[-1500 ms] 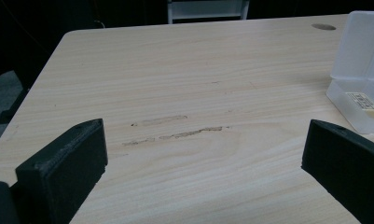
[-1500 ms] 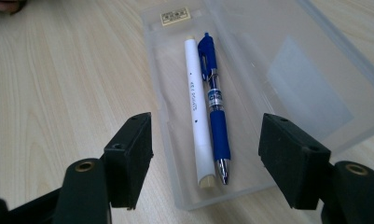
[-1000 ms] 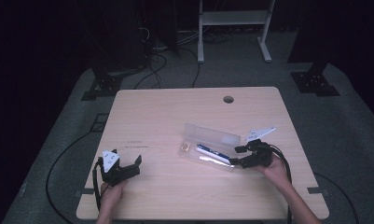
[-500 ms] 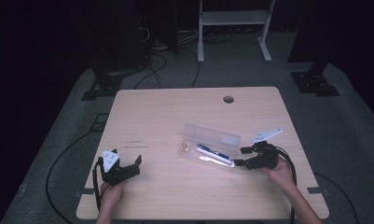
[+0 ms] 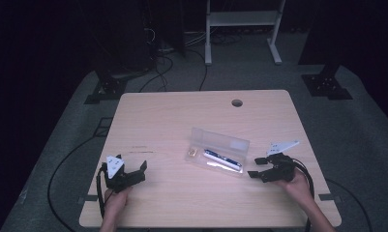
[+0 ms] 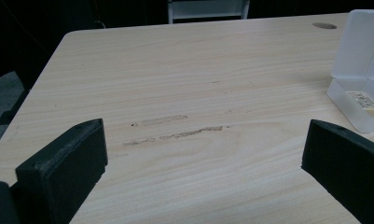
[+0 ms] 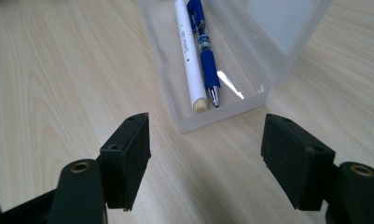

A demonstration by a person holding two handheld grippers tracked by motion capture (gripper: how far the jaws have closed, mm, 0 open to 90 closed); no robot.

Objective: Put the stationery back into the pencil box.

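A clear plastic pencil case [image 5: 219,153] lies open in the middle of the wooden table [image 5: 182,121], its lid tipped back. Inside it are a blue pen [image 7: 205,51] and a white pen [image 7: 189,60] side by side, with a small eraser [image 6: 364,102] at the case's other end. My right gripper [image 5: 256,167] is just right of the case, pointing at its short end. Its jaws [image 7: 205,135] are wide open and hold nothing. My left gripper [image 5: 139,173] rests near the front left of the table, also open [image 6: 205,140] and holding nothing, well away from the case [image 6: 362,84].
Faint scuff marks [image 6: 175,130] cross the wood ahead of my left gripper. A round cable hole [image 5: 237,103] sits near the table's far edge. Beyond the table, a white frame [image 5: 240,19], cables and black stand bases [image 5: 327,84] lie on the grey floor.
My right gripper has drawn back a little from the case, to the right and toward the near edge. The left gripper and the case have not moved.
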